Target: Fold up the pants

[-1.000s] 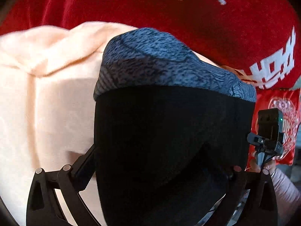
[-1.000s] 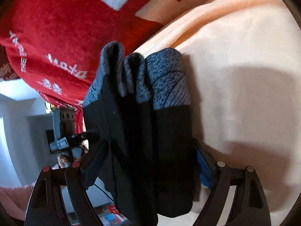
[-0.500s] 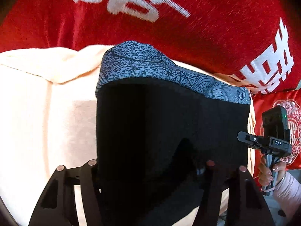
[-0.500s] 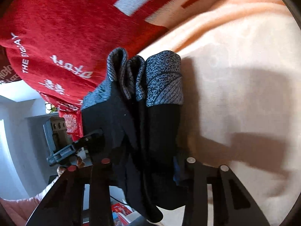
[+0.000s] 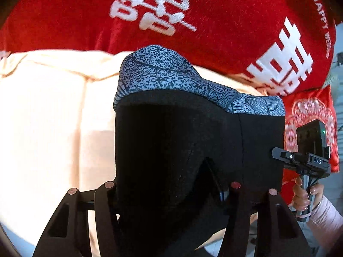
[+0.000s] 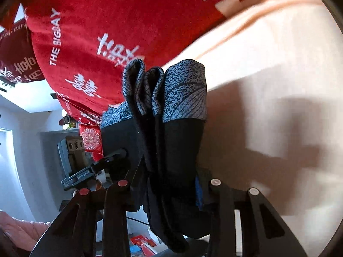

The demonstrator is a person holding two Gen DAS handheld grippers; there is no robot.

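Left wrist: left hand-held gripper (image 5: 171, 189) clamped on pants (image 5: 182, 141), black cloth raised above peach bed (image 5: 47, 115), patterned cuffs far end

Right wrist: right hand-held gripper (image 6: 169, 185) pinching bunched layers; soft, light, droopy, so grip near fold edges

In the left wrist view the black pants with the blue-grey patterned waistband (image 5: 193, 141) cover the fingertips of the left hand-held gripper (image 5: 171, 192), so the contact itself cannot be seen. Their lower folds run off the bottom edge. The right hand-held gripper (image 5: 304, 160) reaches behind the fabric's right side, its tips hidden. In the right wrist view the bunched cloth likewise masks the fingertips (only the finger bases show). The red blanket with white lettering (image 6: 107, 32) is cut by the frame, and the small objects low in that view (image 6: 139, 244) are too small to identify.
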